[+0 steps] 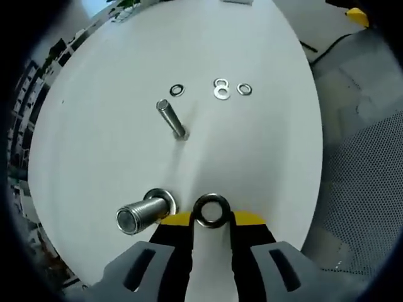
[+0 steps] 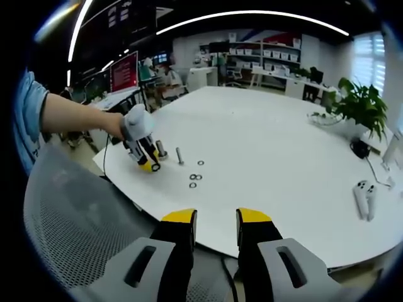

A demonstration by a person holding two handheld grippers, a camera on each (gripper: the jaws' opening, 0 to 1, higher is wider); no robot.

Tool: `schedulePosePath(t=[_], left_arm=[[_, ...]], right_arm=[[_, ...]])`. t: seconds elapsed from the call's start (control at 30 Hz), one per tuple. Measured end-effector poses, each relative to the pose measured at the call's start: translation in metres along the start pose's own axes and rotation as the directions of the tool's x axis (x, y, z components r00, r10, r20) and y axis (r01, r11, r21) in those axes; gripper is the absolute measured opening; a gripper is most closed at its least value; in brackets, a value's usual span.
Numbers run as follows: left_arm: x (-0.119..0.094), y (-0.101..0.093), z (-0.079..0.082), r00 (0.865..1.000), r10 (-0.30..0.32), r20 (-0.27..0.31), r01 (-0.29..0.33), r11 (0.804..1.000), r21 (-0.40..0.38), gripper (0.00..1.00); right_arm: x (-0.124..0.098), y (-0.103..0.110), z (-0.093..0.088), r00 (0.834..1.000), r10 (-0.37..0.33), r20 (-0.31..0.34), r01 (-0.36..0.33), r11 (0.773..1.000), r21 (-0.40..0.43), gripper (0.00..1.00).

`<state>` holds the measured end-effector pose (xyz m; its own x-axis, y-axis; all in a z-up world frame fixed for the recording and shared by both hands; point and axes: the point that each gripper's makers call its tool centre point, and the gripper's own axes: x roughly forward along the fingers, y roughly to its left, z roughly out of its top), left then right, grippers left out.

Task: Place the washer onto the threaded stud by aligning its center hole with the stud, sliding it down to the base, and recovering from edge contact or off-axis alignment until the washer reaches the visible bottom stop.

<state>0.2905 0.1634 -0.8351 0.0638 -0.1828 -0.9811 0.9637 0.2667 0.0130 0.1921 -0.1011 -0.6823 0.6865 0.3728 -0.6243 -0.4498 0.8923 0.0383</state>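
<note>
A washer point(image 1: 211, 210) is clamped between the yellow tips of the left gripper point(image 1: 211, 220), just right of the thick stud point(image 1: 143, 212) on the white table point(image 1: 94, 145). The thin stud point(image 1: 171, 119) and loose washers point(image 1: 221, 89) are seen beyond. The right gripper point(image 2: 216, 220) is held apart, empty.

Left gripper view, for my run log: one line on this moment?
left tool: shut on silver metal washer | thick threaded stud: beside washer, not threaded | right tool: open
</note>
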Motion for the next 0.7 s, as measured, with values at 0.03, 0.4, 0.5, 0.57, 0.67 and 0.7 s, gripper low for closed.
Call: schedulePosePath(t=[0.03, 0.4, 0.5, 0.57, 0.67, 0.7], left_arm=[[0.001, -0.001, 0.000, 1.000, 0.000, 0.002, 0.000, 1.000, 0.011, 0.20], [-0.001, -0.002, 0.000, 1.000, 0.008, 0.019, -0.008, 1.000, -0.003, 0.19], [-0.007, -0.003, 0.001, 1.000, 0.008, 0.025, -0.007, 1.000, -0.015, 0.19], [-0.012, -0.001, 0.001, 1.000, 0.018, 0.025, -0.017, 1.000, -0.008, 0.19], [-0.021, 0.002, 0.003, 0.999, 0.021, 0.035, -0.020, 0.999, -0.024, 0.19], [-0.023, 0.002, 0.003, 0.999, 0.023, 0.038, -0.023, 0.999, -0.025, 0.19]], right_arm=[[0.000, 0.000, 0.000, 1.000, -0.001, 0.001, 0.001, 1.000, 0.001, 0.27], [-0.001, -0.001, 0.001, 1.000, -0.004, 0.005, 0.004, 1.000, 0.002, 0.27], [0.000, 0.000, 0.001, 1.000, -0.001, 0.004, 0.001, 1.000, -0.002, 0.27], [0.000, 0.000, 0.001, 1.000, 0.001, 0.003, -0.001, 1.000, -0.003, 0.27], [0.000, 0.001, 0.001, 1.000, 0.003, 0.003, -0.003, 1.000, -0.004, 0.27], [0.000, 0.001, 0.001, 1.000, 0.003, 0.003, -0.003, 1.000, -0.005, 0.27]])
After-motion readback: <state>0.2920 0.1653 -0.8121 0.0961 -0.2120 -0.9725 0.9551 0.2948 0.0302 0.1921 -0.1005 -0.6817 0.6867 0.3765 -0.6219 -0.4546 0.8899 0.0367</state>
